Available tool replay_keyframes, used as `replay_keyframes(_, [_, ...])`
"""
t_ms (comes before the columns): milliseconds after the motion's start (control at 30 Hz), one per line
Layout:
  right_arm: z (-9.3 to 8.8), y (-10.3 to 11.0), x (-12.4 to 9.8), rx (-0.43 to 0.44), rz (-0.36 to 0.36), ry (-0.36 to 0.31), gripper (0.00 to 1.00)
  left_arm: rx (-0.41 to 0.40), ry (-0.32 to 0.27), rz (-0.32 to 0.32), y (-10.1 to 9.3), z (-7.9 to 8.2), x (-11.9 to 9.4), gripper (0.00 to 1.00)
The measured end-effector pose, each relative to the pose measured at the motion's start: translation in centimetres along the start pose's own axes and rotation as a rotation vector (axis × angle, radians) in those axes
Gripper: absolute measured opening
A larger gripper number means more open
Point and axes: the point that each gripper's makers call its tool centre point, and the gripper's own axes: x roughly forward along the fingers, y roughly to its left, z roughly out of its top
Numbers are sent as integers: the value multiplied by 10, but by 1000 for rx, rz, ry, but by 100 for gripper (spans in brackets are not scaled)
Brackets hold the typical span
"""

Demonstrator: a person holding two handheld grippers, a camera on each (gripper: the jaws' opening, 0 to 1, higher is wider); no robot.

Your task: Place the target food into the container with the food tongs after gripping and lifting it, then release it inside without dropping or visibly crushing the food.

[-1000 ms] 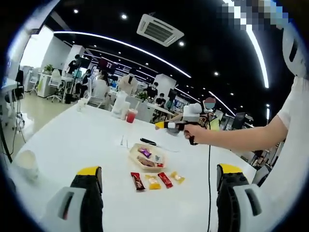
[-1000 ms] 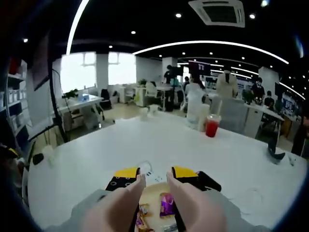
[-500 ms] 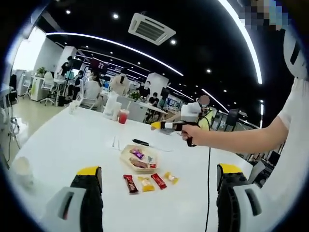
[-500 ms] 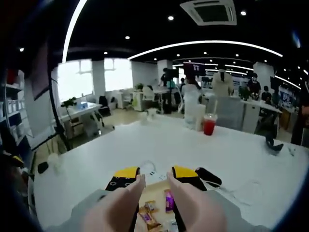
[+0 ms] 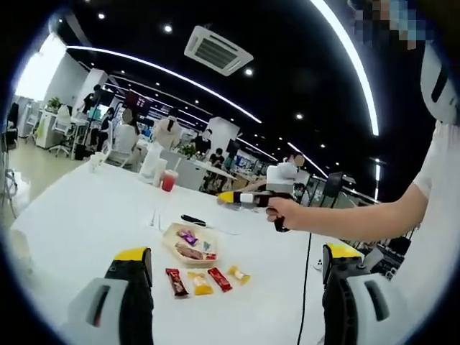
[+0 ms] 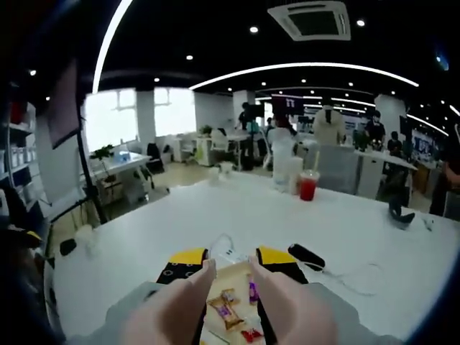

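In the left gripper view, the left gripper point(image 5: 233, 277) stood wide open at the bottom of the frame, its yellow-tipped jaws far apart and nothing between them. Just beyond them on the white surface point(image 5: 86, 215) lay four wrapped snacks in a row: a dark red bar point(image 5: 175, 281), a yellow packet point(image 5: 199, 282), a red bar point(image 5: 219, 278) and a small yellow candy point(image 5: 238, 274). Behind the row sat the shallow container point(image 5: 188, 243), holding a purple-wrapped candy point(image 5: 188, 236) and a brown-wrapped piece point(image 5: 190, 252). A black object point(image 5: 193, 220) lay on the surface past the container. Above and to the right, a hand point(image 5: 285, 213) held the right gripper point(image 5: 226, 197) in the air, above the far side of the surface and apart from the container.

In the right gripper view, the right gripper point(image 6: 231, 263) had its jaws a little apart with nothing held, though two pale flesh-coloured tong arms point(image 6: 185, 305) ran along them. The container point(image 6: 233, 305) showed between the jaws, below them. Further off stood a cup of red drink point(image 6: 307, 187).
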Motion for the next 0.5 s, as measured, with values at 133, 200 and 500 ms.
replay_keyframes(133, [3,2,-13,0,-9,-3,25,11,9,-11,-2,-1,1,99])
replay_keyframes(200, [4,4,-21,4,-13,-9,25,4,3,-17,-4,0,-1,99])
replay_keyframes(500, [-4,17,-32,-56,0,-13,25,-17,29,-55,-5,-6,12,99])
